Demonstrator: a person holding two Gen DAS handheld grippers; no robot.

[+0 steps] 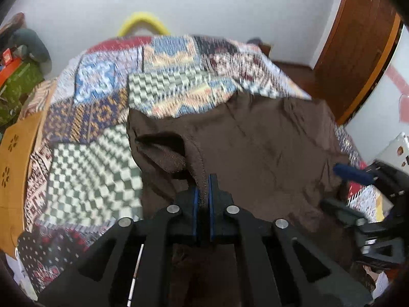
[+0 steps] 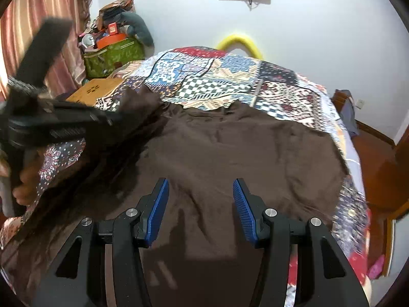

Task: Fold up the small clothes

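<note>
A dark brown garment (image 2: pixel 242 148) lies spread over the patchwork quilt (image 2: pixel 204 76) on the bed. In the left wrist view my left gripper (image 1: pixel 203 181) is shut on a seam of the brown garment (image 1: pixel 255 143), and the cloth lifts into a fold with a sleeve opening to the left of the pads. The same left gripper (image 2: pixel 112 120) shows blurred at the left of the right wrist view, carrying the raised cloth. My right gripper (image 2: pixel 200 186) stands open above the flat garment with nothing between its blue pads (image 2: pixel 159 204). It also appears at the right edge of the left wrist view as the right gripper (image 1: pixel 358 176).
A wooden lap table (image 2: pixel 94 92) sits at the bed's left edge. A green bag (image 2: pixel 112 56) stacked with clutter stands in the far left corner by striped curtains. A yellow curved object (image 2: pixel 240 43) rises behind the bed. A wooden door (image 1: pixel 358 38) is at the right.
</note>
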